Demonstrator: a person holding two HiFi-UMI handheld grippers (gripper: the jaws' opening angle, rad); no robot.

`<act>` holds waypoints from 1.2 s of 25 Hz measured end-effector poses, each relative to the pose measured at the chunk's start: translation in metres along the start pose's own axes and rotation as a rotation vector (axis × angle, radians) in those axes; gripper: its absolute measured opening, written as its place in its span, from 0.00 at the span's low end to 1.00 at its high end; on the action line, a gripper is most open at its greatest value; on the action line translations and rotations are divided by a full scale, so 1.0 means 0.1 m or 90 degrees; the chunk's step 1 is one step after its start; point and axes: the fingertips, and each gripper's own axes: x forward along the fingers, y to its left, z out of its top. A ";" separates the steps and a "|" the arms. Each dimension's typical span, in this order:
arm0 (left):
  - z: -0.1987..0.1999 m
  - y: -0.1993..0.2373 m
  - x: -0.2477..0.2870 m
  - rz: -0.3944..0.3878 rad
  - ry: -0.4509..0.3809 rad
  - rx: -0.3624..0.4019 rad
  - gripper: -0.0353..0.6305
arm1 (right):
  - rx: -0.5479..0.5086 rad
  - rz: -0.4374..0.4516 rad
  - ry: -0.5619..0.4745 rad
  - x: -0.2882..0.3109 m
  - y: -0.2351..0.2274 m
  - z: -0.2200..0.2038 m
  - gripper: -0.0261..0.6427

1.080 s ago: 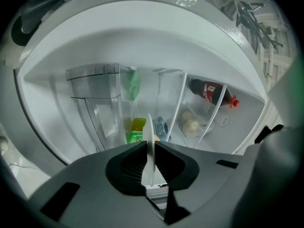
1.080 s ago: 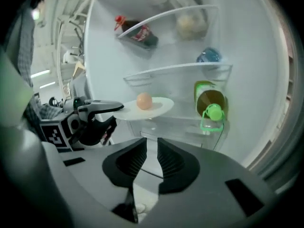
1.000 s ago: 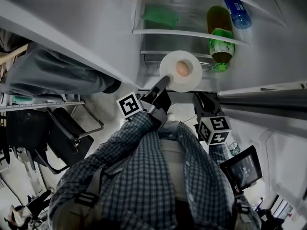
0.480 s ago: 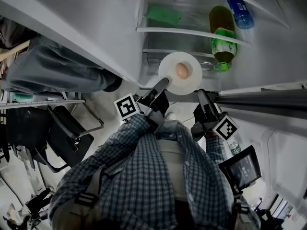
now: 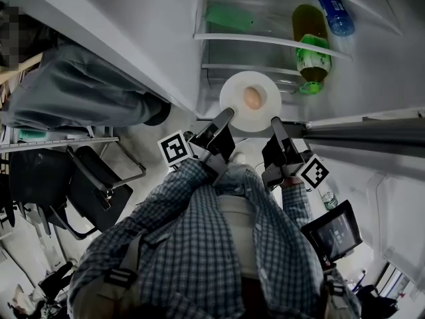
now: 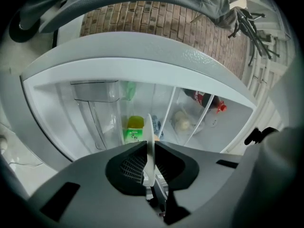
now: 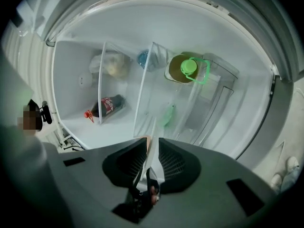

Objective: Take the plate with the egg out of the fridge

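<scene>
The white plate (image 5: 235,93) with a brown egg (image 5: 252,98) on it is held level just in front of the open fridge's lower shelf. My left gripper (image 5: 228,114) is shut on the plate's near-left rim, and the left gripper view shows the plate edge (image 6: 150,141) as a thin white line pinched between the jaws. On the near-right rim my right gripper (image 5: 275,121) is shut as well, with the plate edge (image 7: 153,148) clamped between its jaws in the right gripper view.
Fridge shelves hold a green-capped bottle (image 5: 307,42), a blue bottle (image 5: 335,12) and a green packet (image 5: 229,16). A cola bottle (image 7: 107,106) lies on a shelf. A person in grey (image 5: 73,98) stands at the left beside the fridge door. A black chair (image 5: 86,185) is below.
My right gripper has risen from beside my body to the plate's right rim and closed on it. The left gripper and the plate have barely moved.
</scene>
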 end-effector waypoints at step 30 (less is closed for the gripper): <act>-0.48 -0.08 -0.70 -0.005 0.017 0.001 0.13 | -0.008 -0.003 -0.029 -0.60 0.13 -0.59 0.14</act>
